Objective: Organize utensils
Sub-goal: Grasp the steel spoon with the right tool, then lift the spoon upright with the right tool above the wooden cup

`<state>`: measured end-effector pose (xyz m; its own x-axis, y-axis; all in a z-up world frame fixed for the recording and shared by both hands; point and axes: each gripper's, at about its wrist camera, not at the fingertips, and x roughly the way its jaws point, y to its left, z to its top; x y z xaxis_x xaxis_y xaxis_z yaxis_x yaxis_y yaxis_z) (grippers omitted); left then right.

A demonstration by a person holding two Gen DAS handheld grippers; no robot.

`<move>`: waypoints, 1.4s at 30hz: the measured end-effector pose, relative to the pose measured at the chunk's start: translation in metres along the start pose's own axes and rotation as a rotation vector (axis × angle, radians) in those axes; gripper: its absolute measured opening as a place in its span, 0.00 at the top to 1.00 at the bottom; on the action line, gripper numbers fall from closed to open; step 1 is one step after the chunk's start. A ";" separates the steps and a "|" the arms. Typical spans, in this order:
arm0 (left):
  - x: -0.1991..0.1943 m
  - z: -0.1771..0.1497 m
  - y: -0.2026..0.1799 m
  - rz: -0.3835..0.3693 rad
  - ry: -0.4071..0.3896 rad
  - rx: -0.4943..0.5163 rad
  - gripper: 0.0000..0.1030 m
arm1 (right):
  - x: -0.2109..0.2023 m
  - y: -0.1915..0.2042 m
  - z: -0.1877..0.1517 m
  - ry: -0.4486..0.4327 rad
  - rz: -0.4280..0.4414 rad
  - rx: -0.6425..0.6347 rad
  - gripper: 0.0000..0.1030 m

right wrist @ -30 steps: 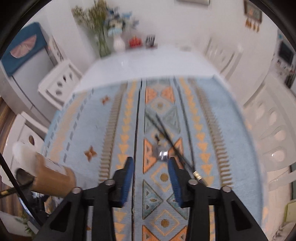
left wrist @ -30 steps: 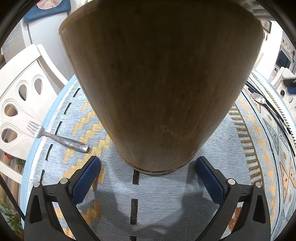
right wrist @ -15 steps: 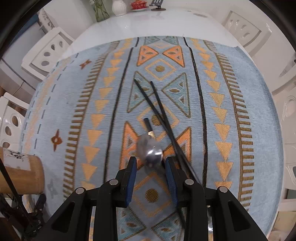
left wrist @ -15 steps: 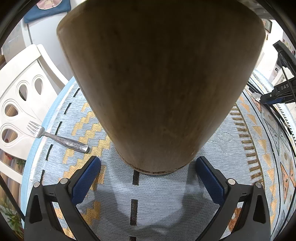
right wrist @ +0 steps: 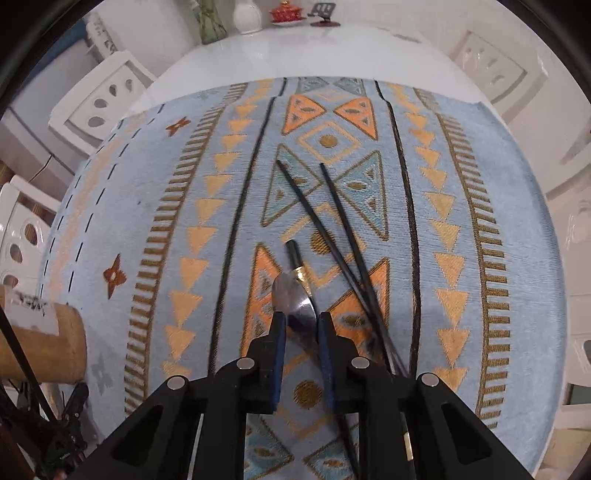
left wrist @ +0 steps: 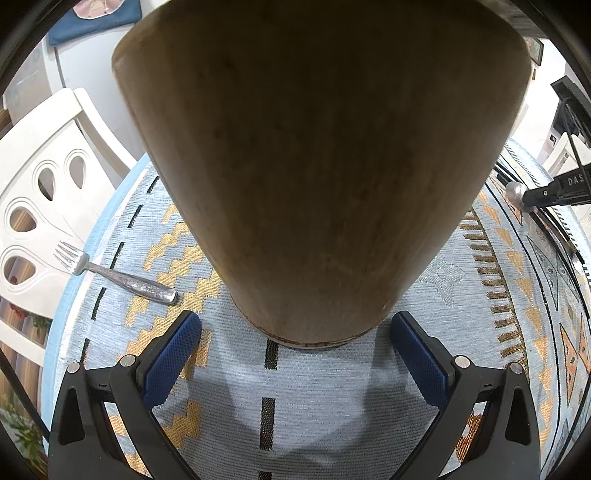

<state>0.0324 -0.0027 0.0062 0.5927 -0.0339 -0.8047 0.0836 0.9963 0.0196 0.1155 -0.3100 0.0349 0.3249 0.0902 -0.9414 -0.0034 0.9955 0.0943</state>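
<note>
A tall wooden utensil holder (left wrist: 317, 166) stands on the patterned cloth right ahead of my left gripper (left wrist: 295, 343), whose blue pads sit wide open on either side of its base without touching it. The holder also shows at the left edge of the right wrist view (right wrist: 40, 339). A silver fork (left wrist: 114, 273) lies left of the holder. My right gripper (right wrist: 301, 321) is low over the cloth, its jaws closed around the bowl of a silver spoon (right wrist: 295, 299). Two black chopsticks (right wrist: 343, 240) lie just right of the spoon.
The blue patterned tablecloth (right wrist: 184, 206) covers a round white table (right wrist: 332, 48). White chairs (left wrist: 40, 177) stand around it. A vase and small red items (right wrist: 284, 14) sit at the table's far edge. My right gripper shows at the right of the left wrist view (left wrist: 554, 188).
My right gripper has come down and forward over the spoon and narrowed its jaws around the bowl. My left gripper and the holder have not moved.
</note>
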 end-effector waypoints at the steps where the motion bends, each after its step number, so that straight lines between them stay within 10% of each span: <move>1: 0.000 0.000 0.000 0.000 0.000 0.000 0.00 | -0.001 0.001 -0.002 0.000 0.000 -0.009 0.84; 19: 0.000 0.000 0.000 0.000 0.000 0.000 0.00 | 0.021 0.022 0.009 0.053 -0.005 -0.071 0.89; 42: 0.000 0.001 -0.002 -0.001 0.000 0.000 0.00 | -0.141 0.053 -0.064 -0.327 0.125 0.091 0.96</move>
<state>0.0330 -0.0043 0.0070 0.5926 -0.0344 -0.8048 0.0842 0.9963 0.0194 0.0089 -0.2686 0.1521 0.6125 0.1832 -0.7689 0.0169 0.9695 0.2445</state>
